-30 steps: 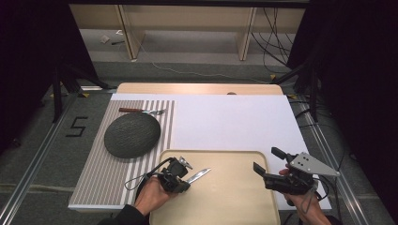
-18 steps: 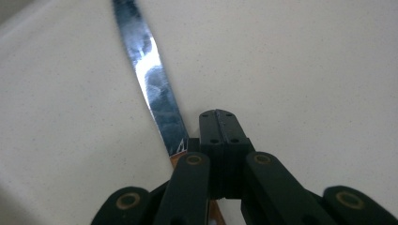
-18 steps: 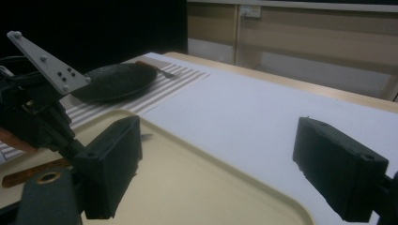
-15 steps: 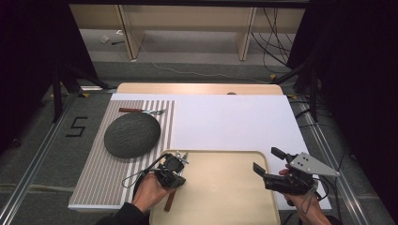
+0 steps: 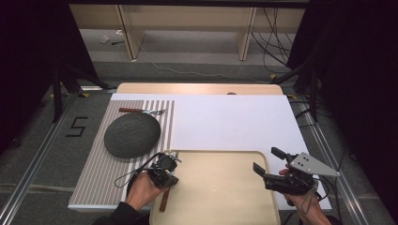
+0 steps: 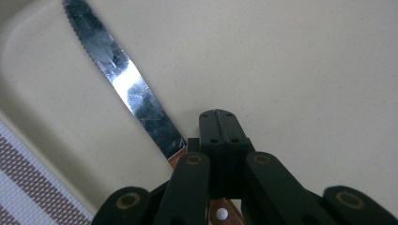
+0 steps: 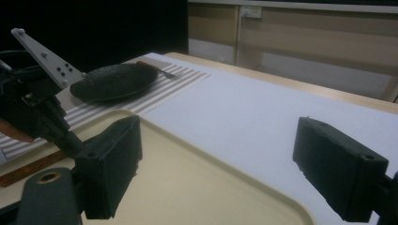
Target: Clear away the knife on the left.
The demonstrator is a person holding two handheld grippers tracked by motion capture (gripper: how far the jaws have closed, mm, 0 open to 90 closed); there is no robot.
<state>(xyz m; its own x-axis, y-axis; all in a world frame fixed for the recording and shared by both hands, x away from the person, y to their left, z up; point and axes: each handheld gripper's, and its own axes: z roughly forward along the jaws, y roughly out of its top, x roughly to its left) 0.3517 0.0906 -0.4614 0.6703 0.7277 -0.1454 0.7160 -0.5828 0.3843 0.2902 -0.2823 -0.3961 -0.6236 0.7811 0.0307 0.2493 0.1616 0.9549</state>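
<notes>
My left gripper is at the near-left corner of the beige tray, shut on a knife with a brown wooden handle. In the left gripper view the jaws are closed where the handle meets the serrated blade. The blade lies low along the tray's left rim, and the handle points back toward the person. My right gripper hovers open over the tray's right edge. Its pads are wide apart around nothing.
A dark round plate and a fork rest on the striped mat left of the tray. A white sheet covers the table beyond the tray. In the right gripper view the left gripper is at the far left.
The left gripper has turned the knife: a second ago the blade pointed right across the tray, and now it lies along the tray's left edge with the handle toward the person. The right gripper stayed put.
</notes>
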